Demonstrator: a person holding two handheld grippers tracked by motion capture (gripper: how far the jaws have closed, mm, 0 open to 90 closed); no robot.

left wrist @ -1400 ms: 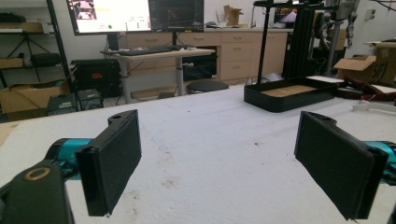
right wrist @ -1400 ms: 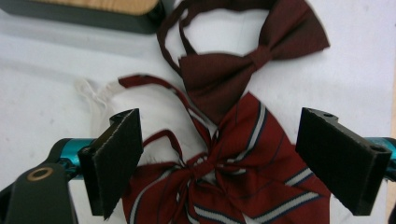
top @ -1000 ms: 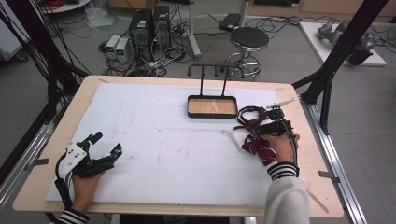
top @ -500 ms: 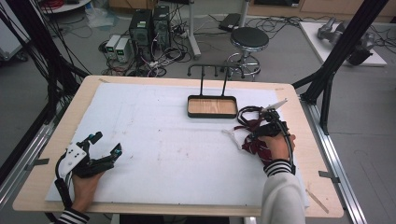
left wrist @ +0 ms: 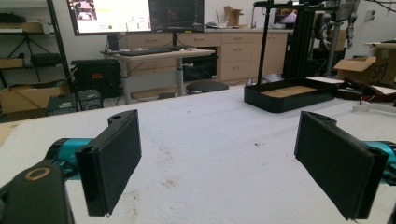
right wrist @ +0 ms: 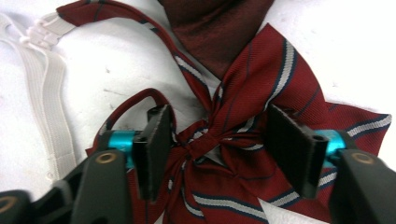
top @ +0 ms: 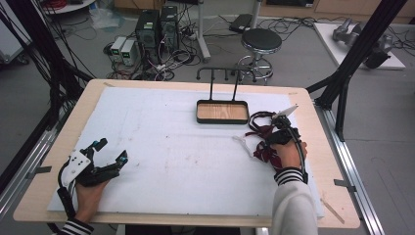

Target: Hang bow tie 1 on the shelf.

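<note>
On the right side of the white surface [top: 186, 147] lies a dark red bow tie [right wrist: 243, 116] with thin white and blue stripes, tied in a knot at its middle, beside a white elastic strap [right wrist: 46, 84]. No writing on it can be read. The right tool [right wrist: 215, 144] has just been closing, jaws half shut around the knot, not pressing yet. The left tool [left wrist: 219, 154] rests wide open, holding nothing, well apart.

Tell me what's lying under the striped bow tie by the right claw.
The white mat lies under the striped bow tie; a plain maroon cloth overlaps its top. Whatever sits beneath the knot is covered.
</note>
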